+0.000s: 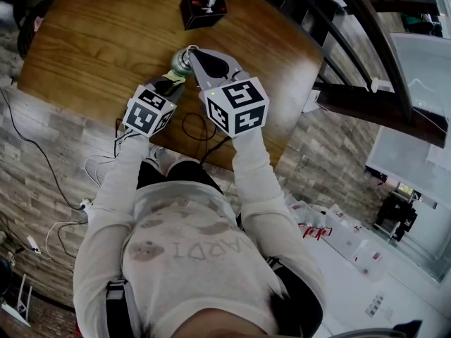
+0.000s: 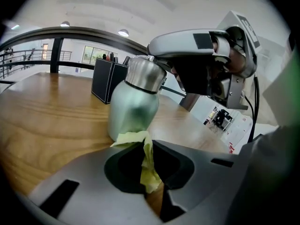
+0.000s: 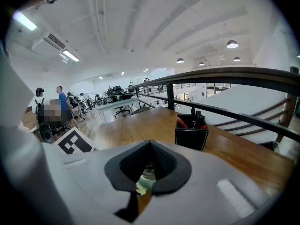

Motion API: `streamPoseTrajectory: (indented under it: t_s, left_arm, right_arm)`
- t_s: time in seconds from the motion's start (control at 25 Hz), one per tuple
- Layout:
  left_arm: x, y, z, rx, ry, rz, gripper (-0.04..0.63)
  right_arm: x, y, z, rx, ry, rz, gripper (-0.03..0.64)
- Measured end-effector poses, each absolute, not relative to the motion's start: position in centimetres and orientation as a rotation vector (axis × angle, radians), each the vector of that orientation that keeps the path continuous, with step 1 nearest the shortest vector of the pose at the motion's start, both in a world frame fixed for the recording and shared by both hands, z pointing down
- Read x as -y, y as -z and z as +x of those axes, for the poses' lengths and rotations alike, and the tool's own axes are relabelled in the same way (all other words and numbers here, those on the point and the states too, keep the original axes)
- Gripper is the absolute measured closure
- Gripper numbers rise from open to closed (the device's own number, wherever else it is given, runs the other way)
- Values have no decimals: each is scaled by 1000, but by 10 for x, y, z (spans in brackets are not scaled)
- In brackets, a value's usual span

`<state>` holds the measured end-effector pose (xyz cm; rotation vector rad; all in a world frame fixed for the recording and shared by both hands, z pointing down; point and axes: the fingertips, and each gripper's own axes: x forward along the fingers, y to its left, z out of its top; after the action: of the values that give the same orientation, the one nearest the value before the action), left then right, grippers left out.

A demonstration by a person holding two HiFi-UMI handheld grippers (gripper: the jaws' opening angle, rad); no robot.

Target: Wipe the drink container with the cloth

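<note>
On the wooden table (image 2: 42, 121) the drink container (image 2: 133, 109) stands upright, right gripper (image 3: 150, 144) apparently closed round its cap, left gripper (image 2: 144, 148) pinching the cloth (image 2: 151, 172) against its base, so wiping looks barely begun, upper body left.

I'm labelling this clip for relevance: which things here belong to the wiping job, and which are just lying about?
In the job:
drink container
yellow cloth, clamped in the left gripper
right gripper, closed at the container's cap

Lying about:
black pen holder, farther back on the table
</note>
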<state>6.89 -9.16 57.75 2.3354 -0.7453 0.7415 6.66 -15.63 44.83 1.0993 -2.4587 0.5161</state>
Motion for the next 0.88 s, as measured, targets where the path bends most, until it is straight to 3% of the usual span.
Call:
streamPoseTrajectory:
  t_s: [0.88]
  left_arm:
    - [96, -517, 67, 660, -746, 2568, 563]
  right_arm:
    - [158, -447, 67, 2460, -509, 1107, 606]
